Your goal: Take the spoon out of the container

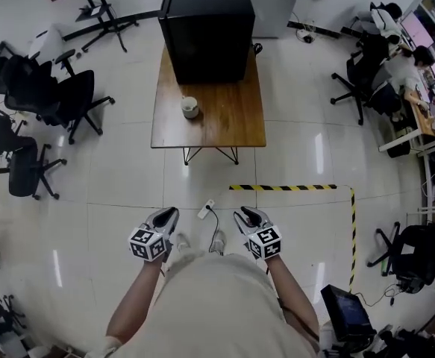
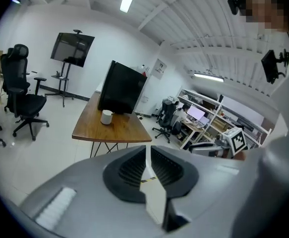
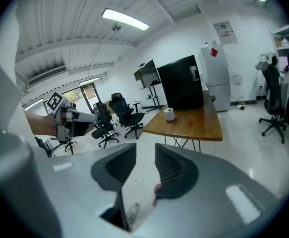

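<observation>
A white container (image 1: 190, 107) stands on the wooden table (image 1: 232, 121), in front of a black cabinet (image 1: 207, 24). It shows small in the left gripper view (image 2: 106, 117) and in the right gripper view (image 3: 169, 114). At this distance I cannot make out a spoon in it. Both grippers are held close to the person's body, far short of the table. My left gripper (image 1: 174, 212) (image 2: 147, 150) has its jaws nearly together with nothing between them. My right gripper (image 1: 241, 214) (image 3: 144, 150) stands open and empty.
Office chairs (image 1: 53, 95) stand at the left. Yellow-black tape (image 1: 284, 187) marks the floor right of the table. A power strip with its cable (image 1: 205, 211) lies on the floor just ahead of the grippers. People sit at desks (image 1: 396, 58) at the far right.
</observation>
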Demonstrator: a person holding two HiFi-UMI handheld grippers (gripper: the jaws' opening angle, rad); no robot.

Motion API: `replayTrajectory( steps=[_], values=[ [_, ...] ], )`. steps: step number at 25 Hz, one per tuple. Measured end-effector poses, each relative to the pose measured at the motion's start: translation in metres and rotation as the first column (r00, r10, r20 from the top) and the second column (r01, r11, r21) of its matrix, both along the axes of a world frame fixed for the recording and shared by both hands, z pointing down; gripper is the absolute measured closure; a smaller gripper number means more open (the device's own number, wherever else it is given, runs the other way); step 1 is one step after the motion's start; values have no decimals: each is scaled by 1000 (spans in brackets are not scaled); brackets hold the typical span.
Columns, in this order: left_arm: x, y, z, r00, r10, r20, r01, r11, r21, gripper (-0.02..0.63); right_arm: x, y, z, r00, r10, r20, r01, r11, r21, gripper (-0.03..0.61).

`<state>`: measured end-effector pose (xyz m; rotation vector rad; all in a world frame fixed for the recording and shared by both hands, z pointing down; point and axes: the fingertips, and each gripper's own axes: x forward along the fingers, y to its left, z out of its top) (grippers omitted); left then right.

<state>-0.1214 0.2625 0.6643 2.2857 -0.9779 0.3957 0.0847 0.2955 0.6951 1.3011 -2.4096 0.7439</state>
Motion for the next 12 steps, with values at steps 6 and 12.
replayTrajectory(
  steps=[6,12],
  values=[
    [2,-8,2,1000,-16,-10,16,1000,17,583,15,-7,11,1000,12,-17,-12,1000,9,459],
    [-12,-22,6,999,-49,0,49,999,-6,583,18,-22,2,1000,5,-26,-5,1000,13,459]
  ],
)
